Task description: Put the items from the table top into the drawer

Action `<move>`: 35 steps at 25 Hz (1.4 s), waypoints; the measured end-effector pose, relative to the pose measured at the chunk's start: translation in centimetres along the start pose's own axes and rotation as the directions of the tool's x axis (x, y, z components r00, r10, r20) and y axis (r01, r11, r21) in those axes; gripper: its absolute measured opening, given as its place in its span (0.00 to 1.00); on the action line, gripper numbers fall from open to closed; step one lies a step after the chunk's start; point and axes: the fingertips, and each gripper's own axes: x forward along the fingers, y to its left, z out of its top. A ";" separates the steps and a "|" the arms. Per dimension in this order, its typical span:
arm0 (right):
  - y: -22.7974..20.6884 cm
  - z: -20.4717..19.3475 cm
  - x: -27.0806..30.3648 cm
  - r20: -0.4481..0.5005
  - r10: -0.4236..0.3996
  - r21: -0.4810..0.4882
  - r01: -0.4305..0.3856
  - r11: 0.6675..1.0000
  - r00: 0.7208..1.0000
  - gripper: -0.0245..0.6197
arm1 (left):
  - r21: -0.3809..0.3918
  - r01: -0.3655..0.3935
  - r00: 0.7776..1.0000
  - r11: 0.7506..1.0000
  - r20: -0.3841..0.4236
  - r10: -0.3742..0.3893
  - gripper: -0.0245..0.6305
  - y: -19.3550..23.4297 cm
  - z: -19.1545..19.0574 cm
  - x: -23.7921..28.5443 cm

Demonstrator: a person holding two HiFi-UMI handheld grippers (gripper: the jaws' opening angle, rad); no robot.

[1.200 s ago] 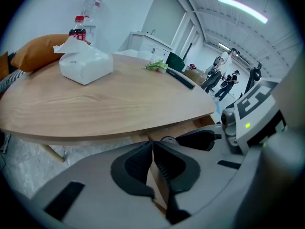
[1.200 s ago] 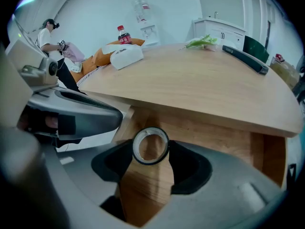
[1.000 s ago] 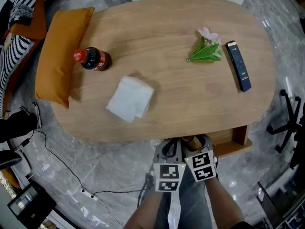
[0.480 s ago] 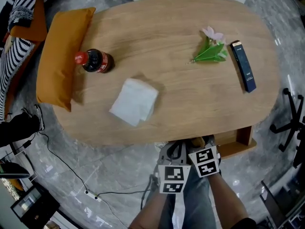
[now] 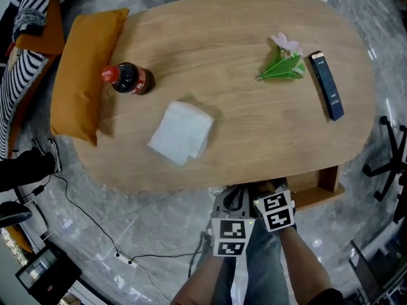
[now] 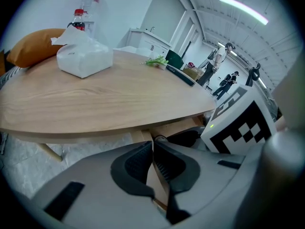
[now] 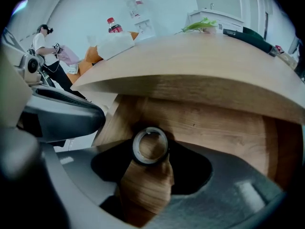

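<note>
Nearest, two forearms reach forward over a grey floor (image 5: 146,234), each hand with a gripper, side by side at the table's near edge. The left gripper (image 6: 153,144) has its jaws pressed together with nothing between them, and it hangs just below the edge. The right gripper (image 7: 150,150) is clamped on the ring knob (image 7: 135,148) of the drawer (image 5: 320,184), one pad touching each side of the ring. The drawer sticks out a little from under the table (image 5: 241,37), at its near right side; its inside is mostly hidden by the tabletop.

All the items lie on top of the table, none in the drawer. Closest is a white tissue pack (image 5: 182,132), left of centre. Further back on the left a cola bottle (image 5: 129,79) with a red cap lies on its side, just beside an orange cushion (image 5: 82,75) that rests along the left rim. On the far right sits a green paper flower (image 5: 283,67), and close to its right a slim blue box (image 5: 327,86) lies flat.
</note>
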 end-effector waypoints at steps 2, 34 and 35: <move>0.0 0.0 0.0 0.002 0.002 0.021 -0.002 1.000 1.000 0.41 | 0.011 0.001 1.000 1.000 0.000 -0.001 0.06 0.1 0.1 -0.1; 3.2 12.4 -23.8 0.365 -0.059 0.136 0.010 0.991 0.929 0.54 | 0.106 0.026 0.955 0.994 0.292 -0.056 0.06 -6.8 15.0 -16.4; 3.3 13.2 -24.7 0.382 -0.062 0.124 0.015 0.992 0.922 0.54 | 0.119 0.031 0.948 0.992 0.311 -0.067 0.06 -7.2 15.9 -17.1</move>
